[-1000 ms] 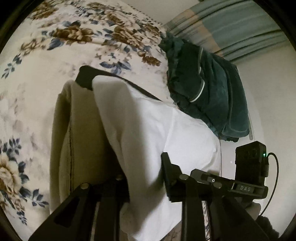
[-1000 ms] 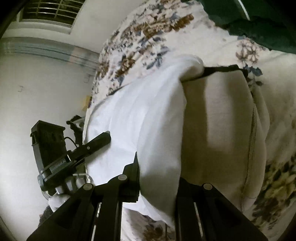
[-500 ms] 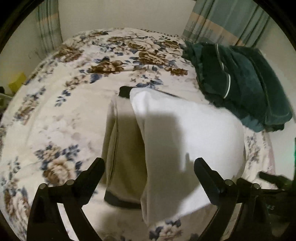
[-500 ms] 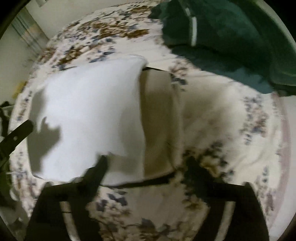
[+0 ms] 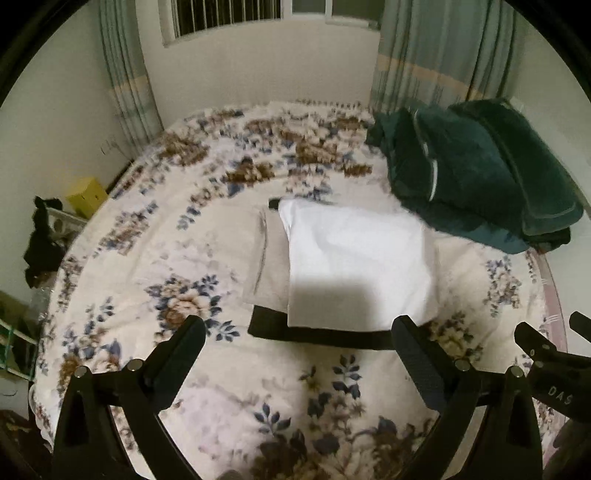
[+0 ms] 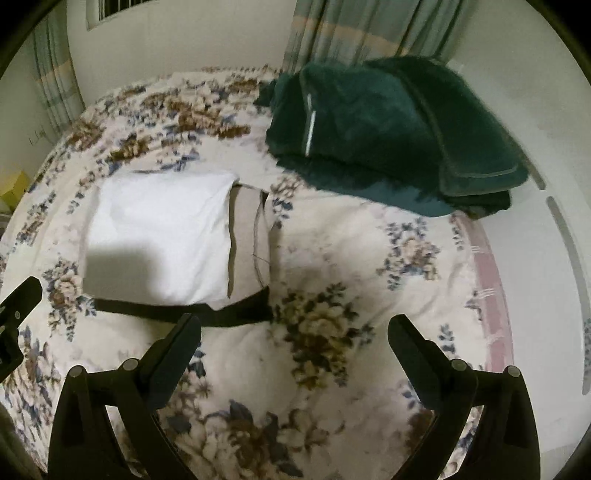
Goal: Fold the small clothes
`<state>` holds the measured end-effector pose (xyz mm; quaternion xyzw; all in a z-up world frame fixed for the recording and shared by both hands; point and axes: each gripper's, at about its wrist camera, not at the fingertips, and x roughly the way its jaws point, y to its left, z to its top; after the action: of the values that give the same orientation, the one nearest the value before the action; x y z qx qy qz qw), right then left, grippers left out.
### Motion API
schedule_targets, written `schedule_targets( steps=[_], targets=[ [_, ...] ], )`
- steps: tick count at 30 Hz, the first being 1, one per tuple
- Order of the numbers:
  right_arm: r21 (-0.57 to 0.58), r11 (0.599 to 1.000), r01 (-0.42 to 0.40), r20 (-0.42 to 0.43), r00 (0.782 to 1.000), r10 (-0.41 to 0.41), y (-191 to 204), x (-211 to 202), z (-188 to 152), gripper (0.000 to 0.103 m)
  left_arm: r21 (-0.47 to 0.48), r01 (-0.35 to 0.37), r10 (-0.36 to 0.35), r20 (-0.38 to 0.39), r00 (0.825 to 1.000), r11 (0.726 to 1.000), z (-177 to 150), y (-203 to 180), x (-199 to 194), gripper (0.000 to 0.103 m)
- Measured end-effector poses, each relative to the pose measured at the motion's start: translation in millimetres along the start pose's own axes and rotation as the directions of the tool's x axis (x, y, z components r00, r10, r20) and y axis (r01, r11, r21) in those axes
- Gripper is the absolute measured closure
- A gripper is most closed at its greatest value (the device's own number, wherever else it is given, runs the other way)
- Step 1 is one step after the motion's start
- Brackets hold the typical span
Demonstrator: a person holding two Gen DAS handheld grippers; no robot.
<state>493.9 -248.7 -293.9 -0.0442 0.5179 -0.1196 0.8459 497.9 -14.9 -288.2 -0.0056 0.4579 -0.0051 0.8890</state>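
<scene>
A floral bedspread (image 5: 155, 258) is covering the bed and filling most of both views, its brown and blue flower clusters running out to a pink striped edge (image 6: 491, 280) on the right side. A dark green blanket (image 5: 476, 177) is sitting folded in a thick pile at the far right of the bed, in front of the striped curtains (image 5: 436, 51), and a barred window (image 5: 229, 14) is showing in the wall above. The small garment (image 5: 354, 269) is lying flat near the middle of the bed, well apart from both grippers: a white panel is lying folded over a beige layer (image 5: 269, 258), and a black waistband (image 5: 317, 334) is sticking out along the near edge, with a bit of black peeking out at the far corner too. In the right wrist view the same garment (image 6: 159, 236) is sitting to the left, the beige part showing on its right side. The left gripper (image 5: 299, 349) is hanging above the bedspread with its jaws spread wide and nothing between them. The right gripper (image 6: 293, 345) is likewise hovering with jaws released and empty, over a flower cluster just beside the waistband's end. A yellow box (image 5: 86, 192) is standing beside the bed at the left wall.
</scene>
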Motion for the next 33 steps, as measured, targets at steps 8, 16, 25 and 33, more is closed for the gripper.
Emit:
schedule_targets(
  steps=[8,16,25,33],
  targets=[
    [0.019,1.000,-0.014,0.140,0.990,0.011,-36.0,-152.0,-42.6,0.001,0.015,-0.021,0.019,0.110,0.994,1.000,-22.8,-10.2,-128.7,0.000],
    [0.011,0.999,-0.045,0.250,0.967,0.041,-63.6,-277.6,-95.3,0.001,-0.003,-0.009,0.009,0.205,0.979,1.000,-48.9,-13.0,-230.8,0.000],
    [0.014,0.996,-0.091,0.300,0.950,0.082,-88.6,-373.4,-134.0,0.001,0.001,-0.005,0.005,0.200,0.980,1.000,-67.1,-19.1,-296.5,0.000],
    [-0.004,0.996,-0.093,0.336,0.938,0.089,-102.1,-429.2,-153.8,0.001,-0.031,-0.007,0.013,0.191,0.982,1.000,-80.4,-17.6,-334.7,0.000]
  ],
)
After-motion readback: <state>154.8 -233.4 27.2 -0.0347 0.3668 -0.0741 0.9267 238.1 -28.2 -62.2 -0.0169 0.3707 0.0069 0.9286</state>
